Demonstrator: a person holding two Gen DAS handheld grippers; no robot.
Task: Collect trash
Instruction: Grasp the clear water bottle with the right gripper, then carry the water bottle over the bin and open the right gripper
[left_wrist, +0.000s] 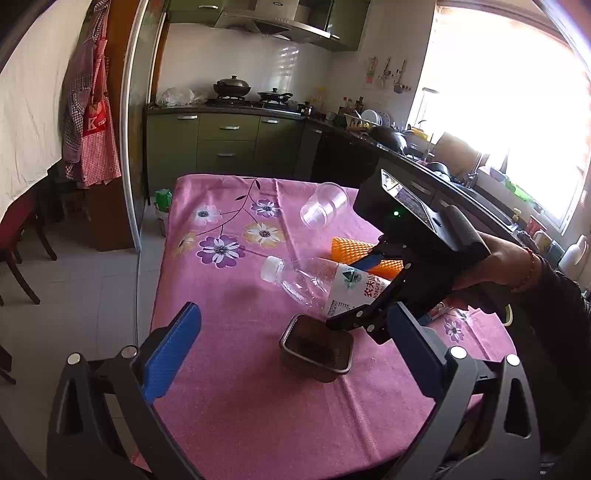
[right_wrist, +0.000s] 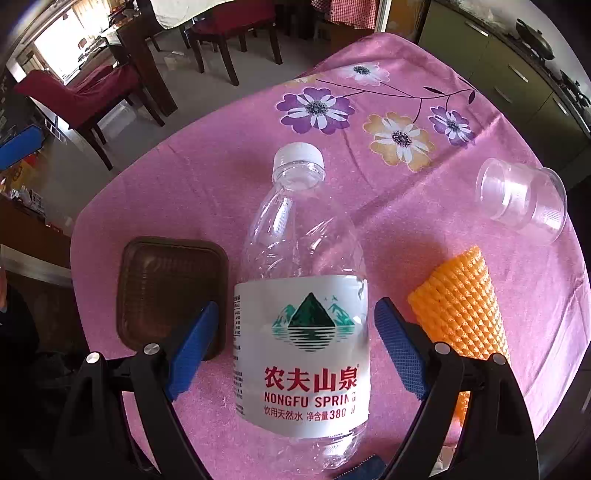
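An empty clear water bottle (right_wrist: 301, 295) with a white label and white cap sits between the blue pads of my right gripper (right_wrist: 295, 339), which is shut on its body and holds it above the pink cloth. In the left wrist view the bottle (left_wrist: 317, 282) is tilted, cap to the left, held by the right gripper (left_wrist: 373, 284). My left gripper (left_wrist: 295, 347) is open and empty near the table's front. A brown plastic tray (left_wrist: 316, 349) (right_wrist: 171, 291), an orange foam net (right_wrist: 461, 306) (left_wrist: 354, 251) and a clear plastic cup (right_wrist: 524, 199) (left_wrist: 325, 208) lie on the cloth.
The table wears a pink flowered cloth (left_wrist: 236, 398). Green kitchen cabinets (left_wrist: 225, 144) and a counter with dishes stand behind it. Dark wooden chairs with red seats (right_wrist: 85, 96) stand on the tiled floor beside the table. An apron (left_wrist: 94, 122) hangs at the left.
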